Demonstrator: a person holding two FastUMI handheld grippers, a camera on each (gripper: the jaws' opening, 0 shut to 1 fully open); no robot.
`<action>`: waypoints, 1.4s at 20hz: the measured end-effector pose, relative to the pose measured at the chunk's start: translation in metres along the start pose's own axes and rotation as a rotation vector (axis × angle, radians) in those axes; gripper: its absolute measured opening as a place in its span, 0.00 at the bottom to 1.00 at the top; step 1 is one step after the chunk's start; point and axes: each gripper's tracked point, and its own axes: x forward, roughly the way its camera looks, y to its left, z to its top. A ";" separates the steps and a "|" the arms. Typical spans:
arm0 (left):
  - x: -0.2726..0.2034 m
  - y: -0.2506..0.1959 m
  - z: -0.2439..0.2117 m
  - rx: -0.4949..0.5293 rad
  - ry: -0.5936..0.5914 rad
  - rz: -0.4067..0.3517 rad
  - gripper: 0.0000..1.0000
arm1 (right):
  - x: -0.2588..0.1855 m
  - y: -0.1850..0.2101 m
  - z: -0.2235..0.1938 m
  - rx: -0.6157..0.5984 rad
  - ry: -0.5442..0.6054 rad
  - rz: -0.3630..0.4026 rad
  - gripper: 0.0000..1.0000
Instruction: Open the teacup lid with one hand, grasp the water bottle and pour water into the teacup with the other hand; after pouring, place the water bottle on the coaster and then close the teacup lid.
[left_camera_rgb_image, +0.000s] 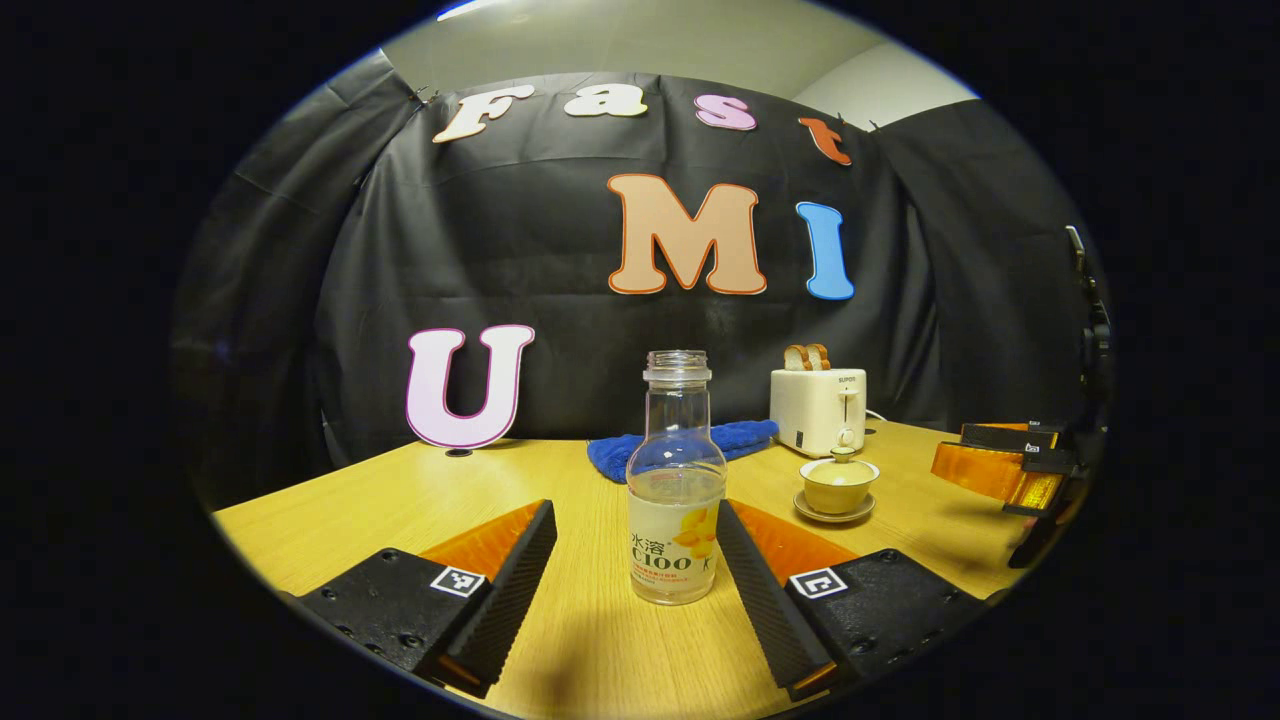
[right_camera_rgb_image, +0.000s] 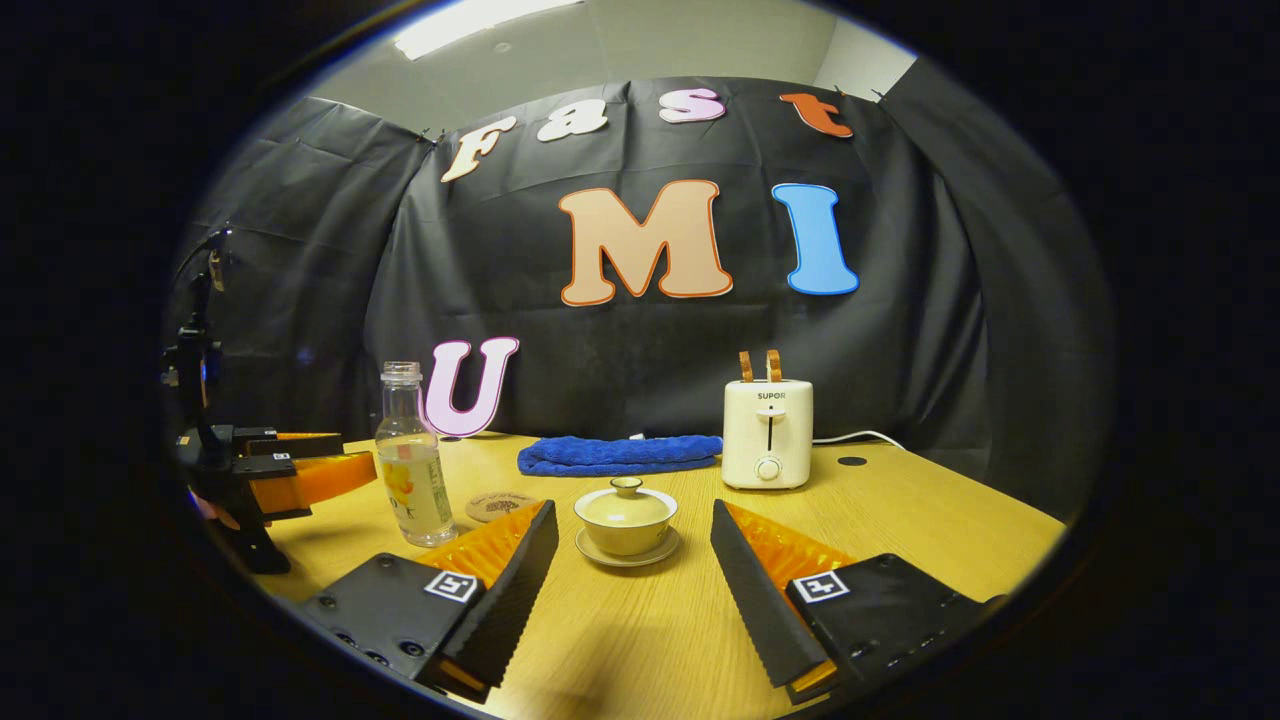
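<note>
Left gripper view: your left gripper (left_camera_rgb_image: 635, 585) stands spread, the water bottle (left_camera_rgb_image: 677, 490) upright between its fingers, untouched, capless, partly filled. Judged light, smooth and slippery; take it at the labelled body. Teacup (left_camera_rgb_image: 838, 487) sits lidded toward the table's (left_camera_rgb_image: 330, 520) right side.

Right gripper view: your right gripper (right_camera_rgb_image: 632, 585) stands parted before the teacup, lid (right_camera_rgb_image: 626, 506) on. Fragile; pinch the knob. Coaster (right_camera_rgb_image: 497, 505) lies bare just beside the bottle.

I see a wooden table (right_camera_rgb_image: 900, 520) against a black cloth wall (right_camera_rgb_image: 950, 300), a pale ceiling (right_camera_rgb_image: 650, 40) above with one bright light (right_camera_rgb_image: 470, 22).
</note>
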 end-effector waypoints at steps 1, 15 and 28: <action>0.000 0.000 0.001 0.000 0.000 0.000 0.94 | 0.000 0.000 0.000 0.000 0.000 0.000 0.94; -0.002 0.005 -0.001 0.000 0.001 0.028 0.94 | 0.079 0.016 -0.016 0.010 0.082 0.070 0.94; 0.000 0.005 0.000 0.001 0.000 0.028 0.92 | 0.131 0.015 -0.037 -0.008 0.200 0.076 0.88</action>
